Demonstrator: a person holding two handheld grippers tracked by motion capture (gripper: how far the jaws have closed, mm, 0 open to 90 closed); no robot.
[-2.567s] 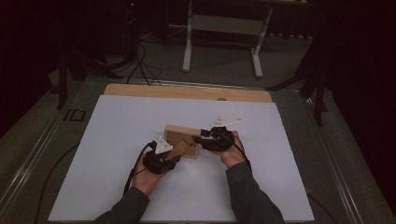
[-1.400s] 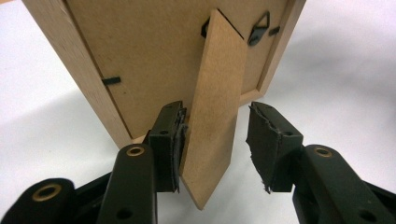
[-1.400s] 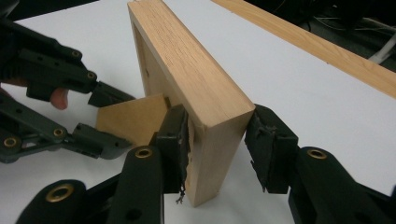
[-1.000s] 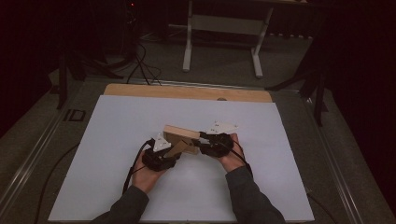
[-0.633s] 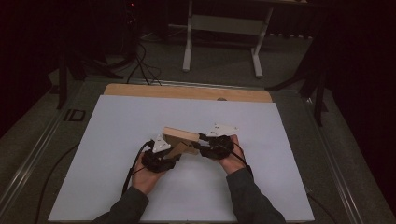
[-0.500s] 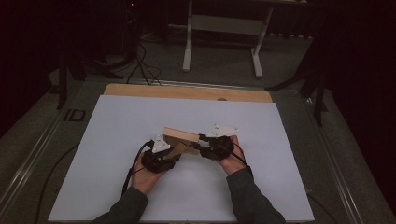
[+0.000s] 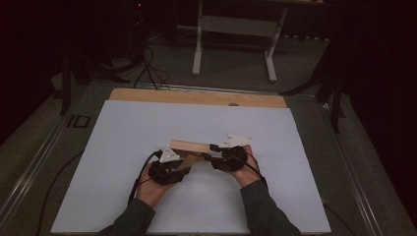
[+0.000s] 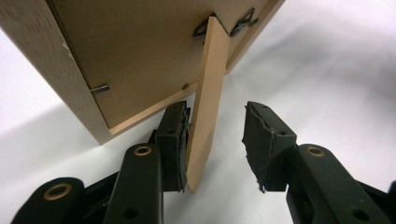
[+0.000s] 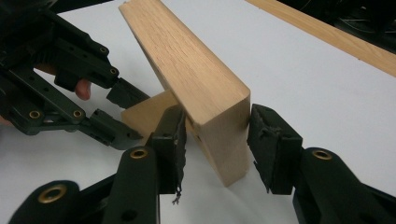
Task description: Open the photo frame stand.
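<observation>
So the left tongs [image 8: 215, 140] have been closing around the fold-out stand leg [image 8: 208, 107] on the back of the wooden picture frame [image 9: 196, 79]; one pad touches it, the other's clear, so no real pinch yet. The right tongs [image 9: 215, 140] bracket the frame's end, half open. Frame's propped on the bench [image 7: 123, 128] between them, leg swung out; setting it down and letting go looks left.

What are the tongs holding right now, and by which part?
The right tongs straddle the wooden picture frame at its end, pads at both faces. The left tongs have been closing around its back stand; one pad touches, the other is apart.
</observation>
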